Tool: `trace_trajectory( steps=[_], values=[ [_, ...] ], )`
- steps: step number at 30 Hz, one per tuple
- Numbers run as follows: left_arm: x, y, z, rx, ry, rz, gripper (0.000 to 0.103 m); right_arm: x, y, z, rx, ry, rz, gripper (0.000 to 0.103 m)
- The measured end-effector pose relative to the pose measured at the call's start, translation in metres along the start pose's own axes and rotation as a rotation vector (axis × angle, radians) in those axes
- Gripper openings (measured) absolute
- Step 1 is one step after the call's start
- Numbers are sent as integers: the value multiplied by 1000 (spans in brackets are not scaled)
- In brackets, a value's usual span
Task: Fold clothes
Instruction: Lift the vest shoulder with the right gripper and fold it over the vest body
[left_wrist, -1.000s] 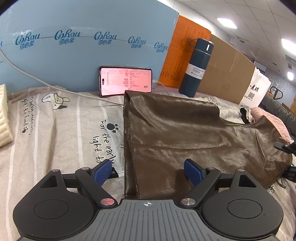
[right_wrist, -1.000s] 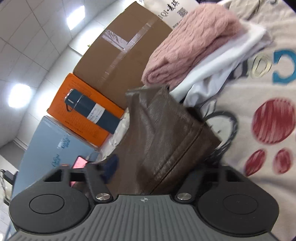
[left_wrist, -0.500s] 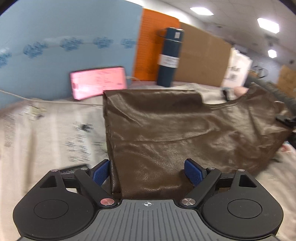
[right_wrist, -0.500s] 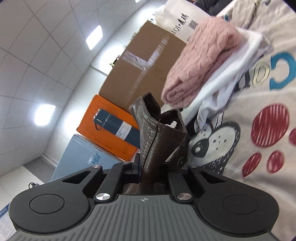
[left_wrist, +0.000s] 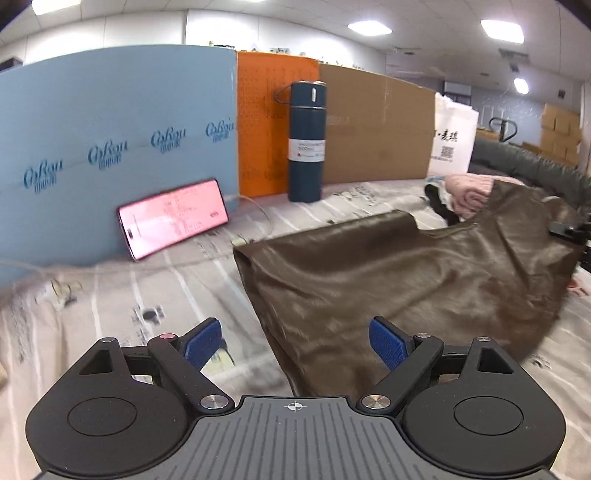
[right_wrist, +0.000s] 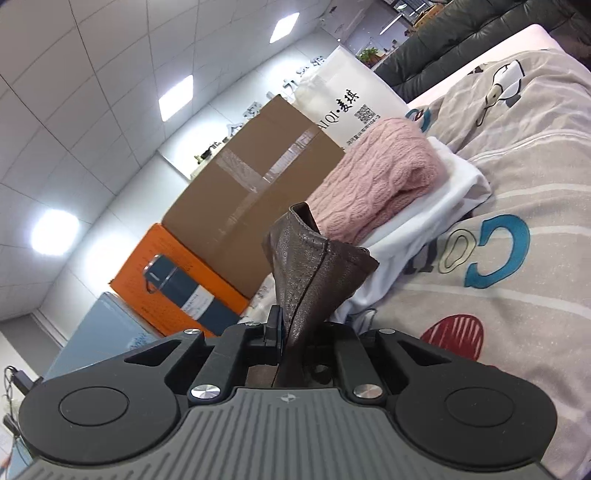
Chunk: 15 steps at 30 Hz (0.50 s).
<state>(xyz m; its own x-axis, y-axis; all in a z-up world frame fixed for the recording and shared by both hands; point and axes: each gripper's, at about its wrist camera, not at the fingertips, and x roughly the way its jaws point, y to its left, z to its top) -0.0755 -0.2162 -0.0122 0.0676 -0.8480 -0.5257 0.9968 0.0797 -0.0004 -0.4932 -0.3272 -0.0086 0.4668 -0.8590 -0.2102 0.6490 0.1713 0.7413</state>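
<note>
Right gripper (right_wrist: 291, 332) pressed together, pinching a corner of the brown leather garment (left_wrist: 388, 280); hem corner sticks up between its jaws mid-frame in the right wrist view. A second ago that gripper was wide with the leather loosely draped between the jaws, so the grasp has just been made

Left gripper (left_wrist: 295, 343) spread wide, holding nothing, hovering over the near lower edge of the garment at bottom centre of its frame. Same opening as a second ago, but the view has swung: phone (left_wrist: 173, 218) and flask (left_wrist: 306, 140) now sit higher and further left, garment shifted right

Garment lies on the printed bed sheet (left_wrist: 110, 295), centre to right of the left wrist view, its right end lifted off the sheet toward the right edge of frame. Earlier it lay flatter

Behind the lifted corner: pink knit sweater (right_wrist: 376, 177) stacked on a white garment (right_wrist: 436, 206), upper right of the right wrist view

Judgement: fold just starting. One corner secured; left still needs to close on the near edge before the panel can be carried over
</note>
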Motion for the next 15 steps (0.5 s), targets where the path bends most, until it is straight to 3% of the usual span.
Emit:
trace_trajectory(
  steps=[2, 5, 11, 13, 15],
  values=[
    [9, 0, 7, 16, 29, 1, 90, 0, -2, 0, -8, -2, -21, 16],
    [29, 0, 17, 28, 78, -4, 90, 1, -6, 0, -8, 0, -30, 32],
    [46, 3, 3, -9, 90, -10, 91, 4, -9, 0, -8, -12, -44, 41],
    [48, 4, -2, -16, 89, -10, 94, 6, -12, 0, 5, -19, -59, 41],
    [49, 5, -4, -15, 83, -4, 96, 7, -13, -2, 21, -24, -45, 29]
  ],
)
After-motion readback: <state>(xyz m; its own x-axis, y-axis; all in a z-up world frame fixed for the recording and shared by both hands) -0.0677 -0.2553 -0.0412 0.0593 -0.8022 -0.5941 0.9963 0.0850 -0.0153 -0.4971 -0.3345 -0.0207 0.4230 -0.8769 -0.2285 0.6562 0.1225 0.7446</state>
